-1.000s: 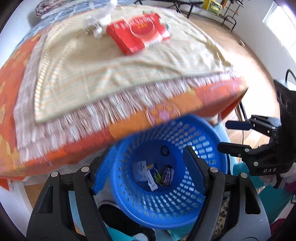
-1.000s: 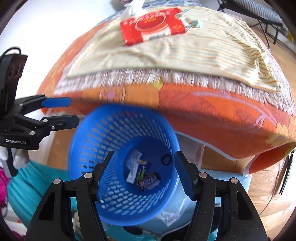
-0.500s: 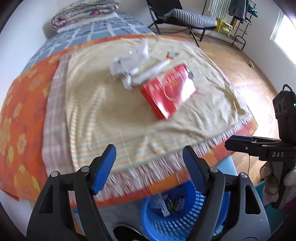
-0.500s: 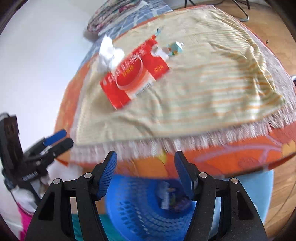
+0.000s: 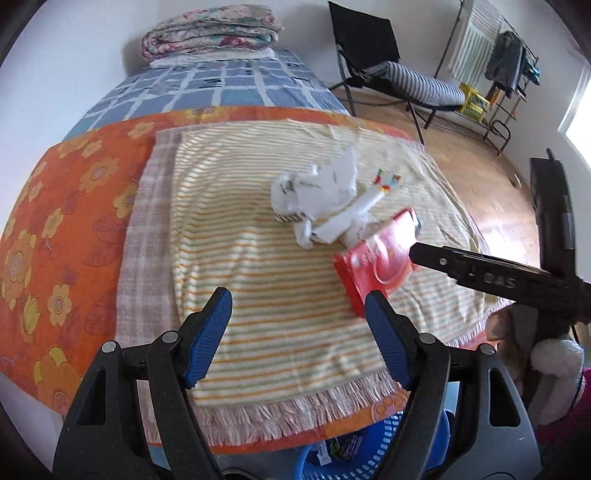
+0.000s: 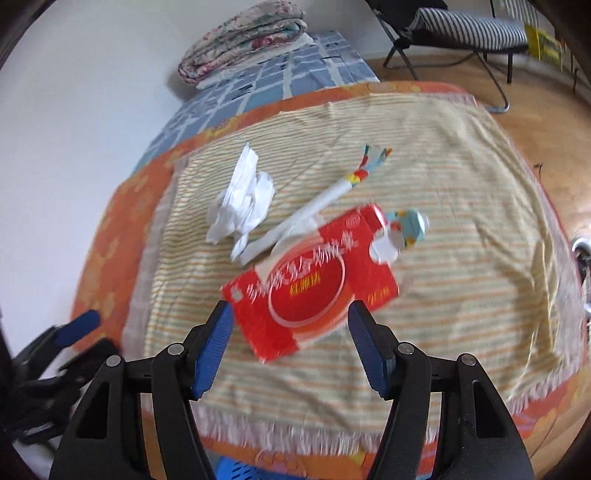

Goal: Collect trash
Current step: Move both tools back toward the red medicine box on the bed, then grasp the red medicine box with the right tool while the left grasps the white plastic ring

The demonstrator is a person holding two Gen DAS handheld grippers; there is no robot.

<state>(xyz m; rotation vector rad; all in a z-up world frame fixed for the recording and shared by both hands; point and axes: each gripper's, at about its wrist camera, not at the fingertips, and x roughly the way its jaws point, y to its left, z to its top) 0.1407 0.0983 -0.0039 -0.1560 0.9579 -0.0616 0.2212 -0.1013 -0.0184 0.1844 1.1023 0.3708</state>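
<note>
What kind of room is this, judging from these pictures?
Most likely a bedroom in a home. There is a bed with an orange flowered cover, folded quilts stacked at its far end, and a folding chair on the wooden floor.

A woven striped cloth (image 6: pixel 424 266), matt with a frayed fringe, is lying over a printed orange bedcover (image 5: pixel 70 229) of soft fabric. A glossy red packet (image 6: pixel 314 291) is catching light beside crumpled white paper (image 6: pixel 240 206) and a thin, smooth paper wrapper (image 6: pixel 314 206). The left gripper (image 5: pixel 299 332) and the right gripper (image 6: pixel 290 343) are showing matt black plastic arms with ribbed blue pads (image 6: pixel 212 350). A perforated blue plastic basket (image 5: pixel 384 458) is peeking out below.
</note>
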